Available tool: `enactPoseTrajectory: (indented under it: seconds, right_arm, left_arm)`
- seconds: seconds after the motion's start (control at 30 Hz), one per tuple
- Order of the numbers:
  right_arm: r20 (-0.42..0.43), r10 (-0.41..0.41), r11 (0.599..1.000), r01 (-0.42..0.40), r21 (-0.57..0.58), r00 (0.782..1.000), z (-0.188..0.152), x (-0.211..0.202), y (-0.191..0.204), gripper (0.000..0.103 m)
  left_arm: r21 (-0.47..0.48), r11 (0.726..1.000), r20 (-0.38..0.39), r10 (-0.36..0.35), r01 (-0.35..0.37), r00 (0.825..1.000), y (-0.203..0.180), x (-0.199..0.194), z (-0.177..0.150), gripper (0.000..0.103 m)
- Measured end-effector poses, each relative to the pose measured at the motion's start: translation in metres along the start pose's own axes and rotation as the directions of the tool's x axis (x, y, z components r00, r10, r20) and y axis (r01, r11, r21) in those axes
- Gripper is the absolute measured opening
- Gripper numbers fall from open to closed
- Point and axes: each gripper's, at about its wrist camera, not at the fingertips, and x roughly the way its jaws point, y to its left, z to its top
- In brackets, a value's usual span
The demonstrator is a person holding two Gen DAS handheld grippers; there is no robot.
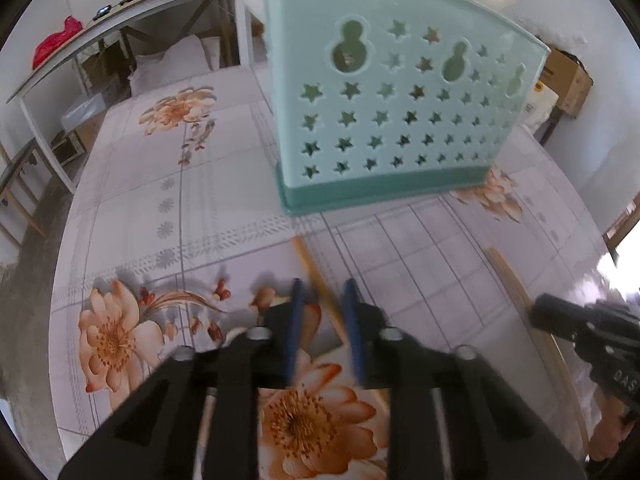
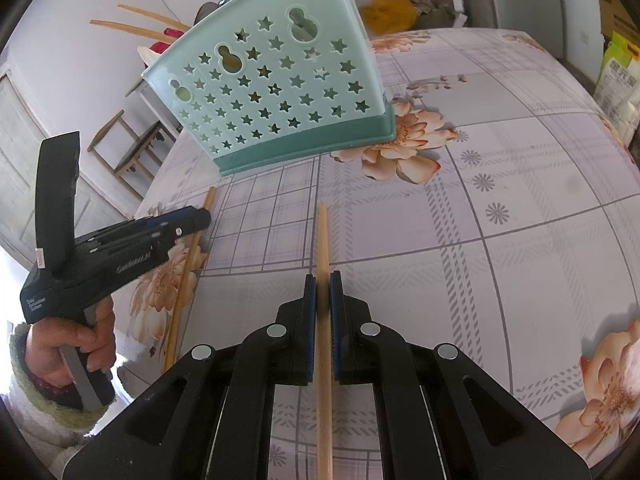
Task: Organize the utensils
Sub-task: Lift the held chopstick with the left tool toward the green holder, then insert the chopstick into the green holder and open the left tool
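Two chopsticks on floral surface (image 2: 520, 184), before teal holder (image 2: 276, 80). Right claw (image 2: 323, 280) clamped on one chopstick (image 2: 322, 240); left claw (image 1: 323, 286) narrow around the other (image 1: 320, 280), contact unclear. Advice: seat both grips firmly, lift level, tip downward into holder

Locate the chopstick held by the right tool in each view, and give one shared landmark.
Left wrist: the chopstick lies far right, its lower part behind the right tool.
Right wrist: the chopstick runs up the bottom centre, clamped in the right tool.
Shared landmark: the teal star-holed holder.
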Motion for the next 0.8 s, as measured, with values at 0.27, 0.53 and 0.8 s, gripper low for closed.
enactPoseTrajectory:
  seconds: [0.27, 0.53, 0.8]
  right_arm:
    - [0.002, 0.005, 1.000, -0.005, 0.004, 1.000, -0.001, -0.001, 0.000, 0.005]
    - [0.002, 0.004, 1.000, -0.004, 0.003, 1.000, -0.001, -0.001, -0.001, 0.005]
    - [0.002, 0.000, 1.000, 0.000, 0.002, 1.000, -0.001, -0.001, -0.001, 0.005]
  left_arm:
    - [-0.102, 0.992, 0.088, -0.066, 0.075, 0.994, 0.016, -0.016, 0.002, 0.006]
    - [-0.085, 0.972, 0.357, -0.176, 0.219, 0.917, 0.023, -0.105, 0.016, 0.006]
    - [-0.017, 0.952, 0.562, -0.242, 0.304, 0.791, 0.020, -0.173, 0.057, 0.005]
